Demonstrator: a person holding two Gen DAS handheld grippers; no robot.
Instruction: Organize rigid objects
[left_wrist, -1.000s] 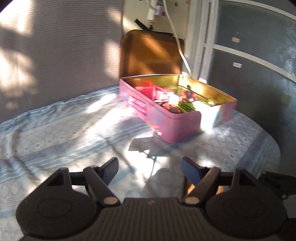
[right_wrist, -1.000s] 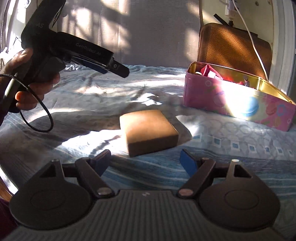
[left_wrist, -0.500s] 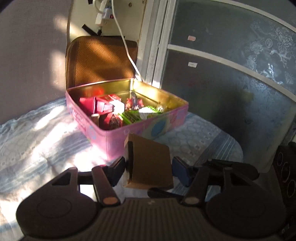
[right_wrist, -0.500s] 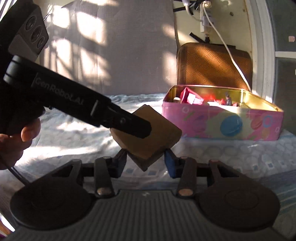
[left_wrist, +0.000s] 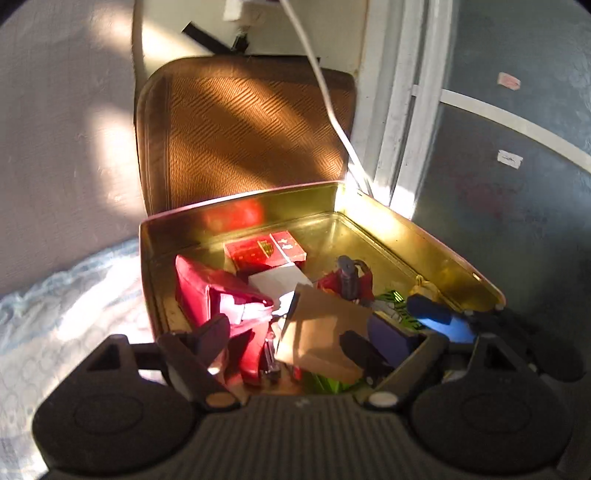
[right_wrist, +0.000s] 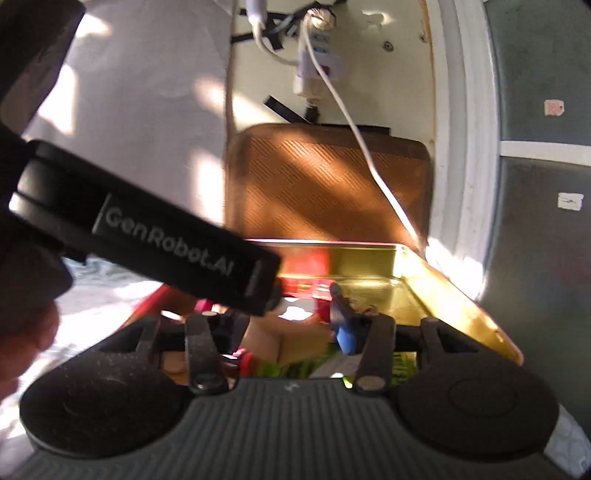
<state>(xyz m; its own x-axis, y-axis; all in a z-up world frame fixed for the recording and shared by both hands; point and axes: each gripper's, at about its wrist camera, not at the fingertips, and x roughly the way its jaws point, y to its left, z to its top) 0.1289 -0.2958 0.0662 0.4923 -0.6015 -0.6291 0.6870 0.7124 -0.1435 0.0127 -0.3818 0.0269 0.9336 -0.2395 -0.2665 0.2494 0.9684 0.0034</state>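
Observation:
The brown cardboard box (left_wrist: 321, 332) lies tilted inside the open pink tin (left_wrist: 424, 236), on top of its contents. My left gripper (left_wrist: 301, 332) straddles the box; its jaws are opening and the left finger (left_wrist: 214, 336) stands clear of it. The right gripper's blue pad (left_wrist: 436, 317) reaches in from the right. In the right wrist view the brown box (right_wrist: 295, 343) sits between the opening jaws of my right gripper (right_wrist: 288, 328), and the pads do not seem to press it. The left tool's black housing (right_wrist: 166, 243) crosses that view.
The tin (right_wrist: 461, 295) holds red boxes (left_wrist: 266, 251), a red pouch (left_wrist: 207, 295), a white card (left_wrist: 277, 284), a small figure (left_wrist: 345, 277) and green packets (left_wrist: 399, 306). Its brown lid (left_wrist: 240, 129) stands upright behind. A white cable (left_wrist: 325, 92) hangs over it. A glass door (left_wrist: 517, 184) stands at the right.
The brown box went from the bedsheet, up between both grippers, to inside the tin. Both grippers moved forward over the tin and their jaws have widened since half a second ago.

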